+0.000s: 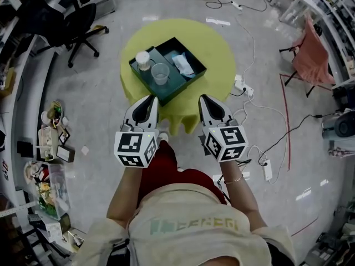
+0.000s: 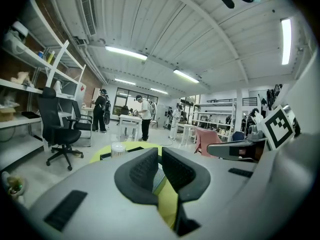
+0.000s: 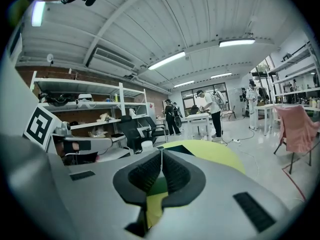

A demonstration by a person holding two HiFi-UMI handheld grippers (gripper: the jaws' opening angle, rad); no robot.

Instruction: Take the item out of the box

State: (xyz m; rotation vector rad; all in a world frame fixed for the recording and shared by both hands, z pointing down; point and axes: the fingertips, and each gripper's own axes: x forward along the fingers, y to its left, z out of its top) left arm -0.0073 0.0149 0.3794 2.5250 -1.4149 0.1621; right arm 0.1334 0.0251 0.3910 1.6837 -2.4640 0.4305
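A dark green open box (image 1: pixel 186 85) sits on a round yellow-green table (image 1: pixel 213 43). Inside it are a white-lidded container (image 1: pixel 143 59), a clear plastic cup (image 1: pixel 160 73) and a white packet (image 1: pixel 182 64). My left gripper (image 1: pixel 150 100) and right gripper (image 1: pixel 204 98) hover side by side over the table's near edge, short of the box, both shut with nothing between the jaws. The left gripper view shows its jaws (image 2: pixel 160 151) together, with the white-lidded container (image 2: pixel 118 149) beyond. In the right gripper view the jaws (image 3: pixel 161 154) meet above the table (image 3: pixel 210 154).
A black office chair (image 1: pixel 75 21) stands at far left and a pink-draped chair (image 1: pixel 310 57) at right. Cables and power strips (image 1: pixel 244 87) lie on the floor right of the table. Cluttered shelving (image 1: pixel 50 148) runs along the left. People stand far across the room.
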